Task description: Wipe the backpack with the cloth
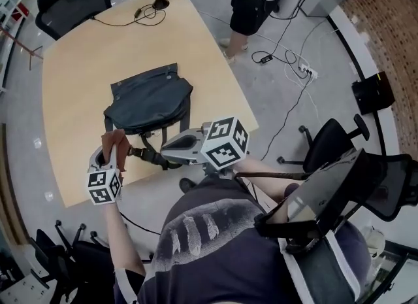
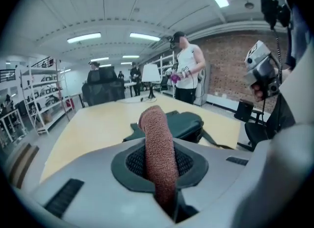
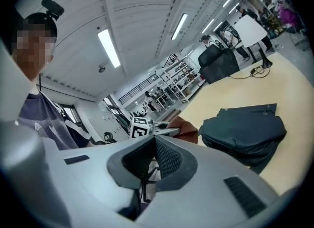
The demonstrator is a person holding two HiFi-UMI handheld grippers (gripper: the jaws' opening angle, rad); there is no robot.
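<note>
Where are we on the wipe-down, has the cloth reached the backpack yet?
Done: the cloth is picked up, clamped in the left hand-held gripper. In hand: it is held above the near side of the table, short of the backpack, not touching it. The right hand-held gripper is shut and empty. Left: all the wiping, as far as I can tell.

Rough, nubby, terry-like rust-brown cloth (image 2: 156, 124); backpack (image 1: 151, 103) dark matt woven fabric. Smooth pale wood-look worktop (image 1: 72, 80), slight sheen. Matt grey plastic on left hand-held gripper (image 2: 158, 148) and right hand-held gripper (image 3: 154, 142), black ribbed rubbery-looking pads (image 3: 168, 159).
</note>
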